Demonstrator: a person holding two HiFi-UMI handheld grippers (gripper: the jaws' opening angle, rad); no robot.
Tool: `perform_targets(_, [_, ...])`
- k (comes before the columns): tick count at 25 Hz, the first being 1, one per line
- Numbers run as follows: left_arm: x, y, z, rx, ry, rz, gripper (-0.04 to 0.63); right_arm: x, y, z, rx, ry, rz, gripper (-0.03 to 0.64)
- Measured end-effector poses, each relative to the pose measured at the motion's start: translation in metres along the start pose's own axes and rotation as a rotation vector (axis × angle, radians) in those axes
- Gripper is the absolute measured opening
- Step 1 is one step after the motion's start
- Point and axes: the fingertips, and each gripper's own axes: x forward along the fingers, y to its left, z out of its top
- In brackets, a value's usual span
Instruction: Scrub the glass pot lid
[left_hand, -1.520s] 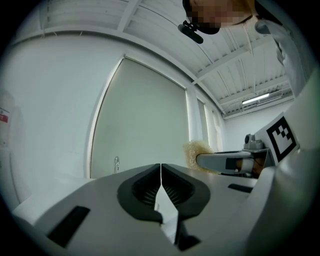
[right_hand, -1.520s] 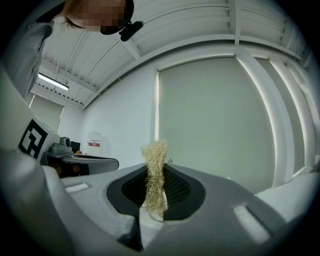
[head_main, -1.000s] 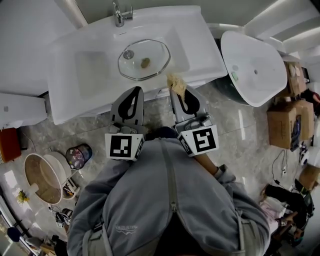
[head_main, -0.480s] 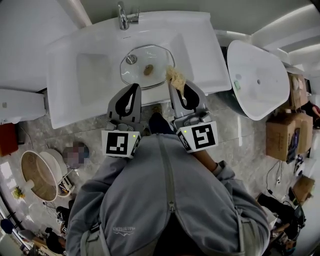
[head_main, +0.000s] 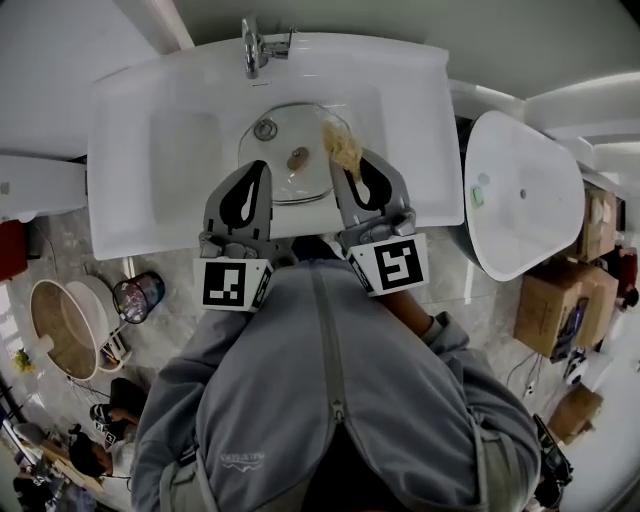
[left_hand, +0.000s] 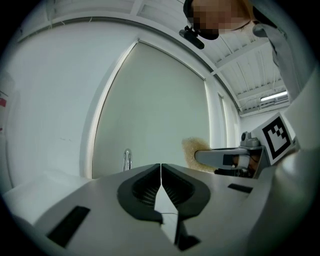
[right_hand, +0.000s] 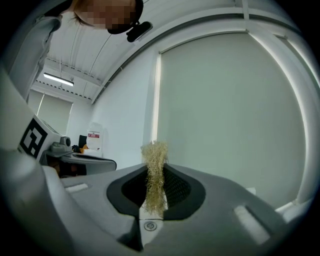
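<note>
The glass pot lid (head_main: 290, 128) lies in the white sink (head_main: 160, 130), near the top middle of the head view, just below the tap (head_main: 253, 45); its little knob (head_main: 298, 158) sits in the middle. The right gripper (head_main: 350, 170) has its jaws squeezed on a yellow, stringy scrubber (head_main: 341, 146), which sticks out past the tips; the left gripper (head_main: 256, 172) is closed tight with nothing in it. Both grippers point flat toward the top of the frame, side by side; their tips show over the near part of the lid, but how high above it I cannot tell. To scrub well, I think the scrubber should come down flat on the glass and rub in small circles; push softly, since glass can slide or chip; the left gripper could hold the rim so the lid keeps steady.
</note>
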Motion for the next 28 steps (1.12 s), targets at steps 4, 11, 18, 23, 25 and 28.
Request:
perform_targets(4, [0.016, 0.003, -0.002, 0.008, 0.011, 0.042, 0.011, 0.017, -0.015, -0.008, 0.01, 0.013, 0.05, 0.046])
perform_targets(11, [0.027, 0.011, -0.005, 0.031, 0.028, 0.096, 0.011, 0.036, -0.017, -0.022, 0.025, 0.032, 0.125, 0.046])
perform_targets(18, [0.036, 0.027, -0.008, 0.024, 0.039, 0.087, 0.011, 0.053, -0.014, -0.021, 0.031, 0.033, 0.129, 0.046])
perform_targets(23, [0.048, 0.038, -0.012, 0.008, 0.052, 0.053, 0.011, 0.066, -0.016, -0.022, 0.035, 0.05, 0.102, 0.046])
perform_targets(25, [0.052, 0.043, -0.022, -0.003, 0.069, 0.04, 0.011, 0.071, -0.016, -0.028, 0.028, 0.062, 0.095, 0.046])
perform_targets(28, [0.058, 0.049, -0.034, -0.013, 0.083, 0.022, 0.011, 0.078, -0.015, -0.041, 0.027, 0.089, 0.093, 0.046])
